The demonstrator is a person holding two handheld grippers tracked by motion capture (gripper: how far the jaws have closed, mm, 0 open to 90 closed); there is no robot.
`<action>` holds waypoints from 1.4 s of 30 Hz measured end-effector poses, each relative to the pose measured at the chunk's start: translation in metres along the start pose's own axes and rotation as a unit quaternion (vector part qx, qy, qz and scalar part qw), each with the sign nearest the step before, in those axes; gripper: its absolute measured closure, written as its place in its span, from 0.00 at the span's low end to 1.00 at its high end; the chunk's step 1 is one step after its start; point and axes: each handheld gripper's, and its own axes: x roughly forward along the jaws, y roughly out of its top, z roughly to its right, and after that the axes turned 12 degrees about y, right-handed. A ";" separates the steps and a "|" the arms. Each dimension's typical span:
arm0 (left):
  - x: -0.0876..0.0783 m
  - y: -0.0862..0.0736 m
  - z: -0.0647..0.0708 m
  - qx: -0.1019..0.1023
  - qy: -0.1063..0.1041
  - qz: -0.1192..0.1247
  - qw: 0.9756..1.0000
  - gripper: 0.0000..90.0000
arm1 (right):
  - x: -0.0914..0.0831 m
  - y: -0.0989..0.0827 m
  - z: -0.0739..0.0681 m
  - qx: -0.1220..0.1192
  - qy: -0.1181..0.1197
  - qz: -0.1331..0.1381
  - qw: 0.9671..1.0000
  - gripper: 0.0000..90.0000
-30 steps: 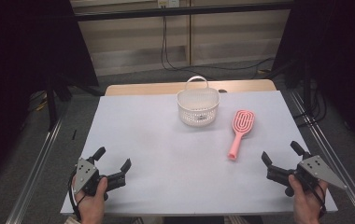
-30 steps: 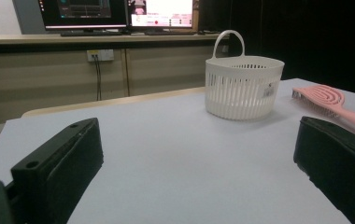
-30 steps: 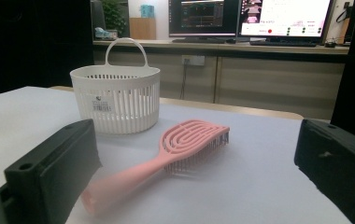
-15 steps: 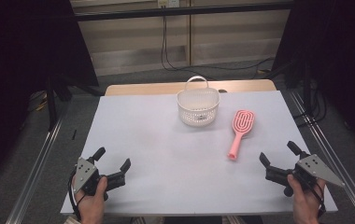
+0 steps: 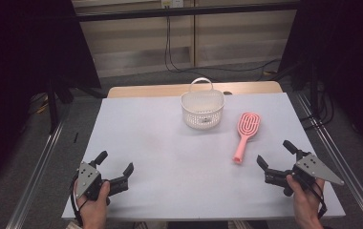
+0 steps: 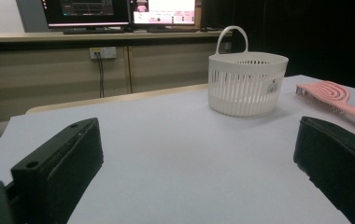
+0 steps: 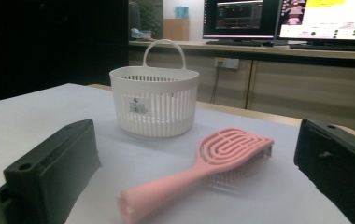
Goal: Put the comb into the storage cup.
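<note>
**Counter stock: one hairbrush, one basket, two grippers at the near edge**

Item 1. Right gripper (image 5: 276,160): held in a hand at the near right corner of the counter (image 5: 170,157). Jaws spread wide, nothing between them. It points forward and slightly inward.

Item 2. Hairbrush (image 5: 245,134): pink, open-slotted head, lying flat on the counter with bristles down. It sits just ahead of the right gripper, apart from it. The handle end is the part nearest that gripper; the head lies farther off, toward the basket. In the right gripper view the brush (image 7: 203,175) falls between the two jaws, with the handle butt low and near and the head angled away to the right.

Item 3. Basket (image 5: 202,109): white, slotted walls, upright, with the thin loop handle raised. It stands beyond the brush as seen from the right gripper, near the brush head but not touching it. A small label shows on its wall in the right gripper view (image 7: 153,108).

Item 4. Left gripper (image 5: 115,168): held in a hand at the near left corner of the counter. Jaws spread wide, holding nothing. The basket (image 6: 246,83) stands well ahead of it and to its right, with the brush (image 6: 334,99) farther right again. Bare counter lies between its jaws.
</note>
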 end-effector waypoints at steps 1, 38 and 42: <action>0.000 0.000 0.000 -0.001 0.000 0.000 1.000 0.02 | 0.002 0.002 0.000 0.003 0.004 0.005 1.000 0.00; -0.003 0.002 -0.002 -0.003 -0.005 0.009 1.000 0.02 | 0.078 0.038 0.005 -0.027 0.023 -0.008 0.999 0.00; -0.002 0.002 -0.002 -0.001 -0.004 0.008 1.000 0.02 | 0.084 0.041 0.005 -0.035 0.022 -0.013 0.999 0.00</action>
